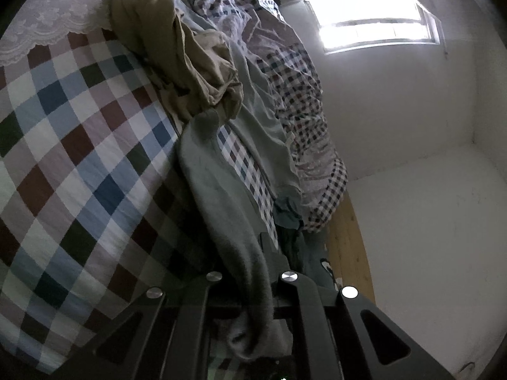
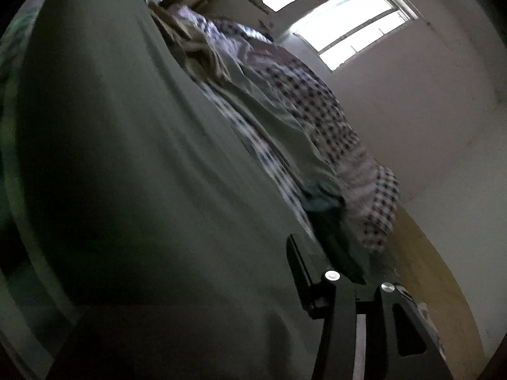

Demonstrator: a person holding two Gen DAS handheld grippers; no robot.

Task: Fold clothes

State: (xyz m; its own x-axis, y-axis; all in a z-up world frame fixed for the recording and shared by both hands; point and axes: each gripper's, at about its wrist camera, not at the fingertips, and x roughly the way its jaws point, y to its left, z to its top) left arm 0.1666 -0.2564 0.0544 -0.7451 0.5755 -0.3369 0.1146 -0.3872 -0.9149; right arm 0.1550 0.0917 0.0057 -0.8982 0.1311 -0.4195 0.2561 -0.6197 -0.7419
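Note:
A grey-green garment (image 1: 218, 196) runs as a long bunched band from the bed down between the fingers of my left gripper (image 1: 253, 288), which is shut on it. In the right wrist view the same garment (image 2: 126, 158) hangs as a wide sheet that fills the left half of the frame and hides the left finger. My right gripper (image 2: 304, 272) holds the sheet's edge; only the right finger (image 2: 301, 272) shows. A crumpled khaki garment (image 1: 190, 63) lies on the checked bedspread (image 1: 79, 158), beyond the grey-green one.
A rumpled small-check quilt (image 1: 294, 95) and a pale sheet (image 1: 263, 126) are heaped along the bed's far side. A lace cover (image 1: 57, 9) lies at the head. A wooden floor strip (image 1: 348, 253), white walls and a bright window (image 1: 374, 19) lie beyond the bed.

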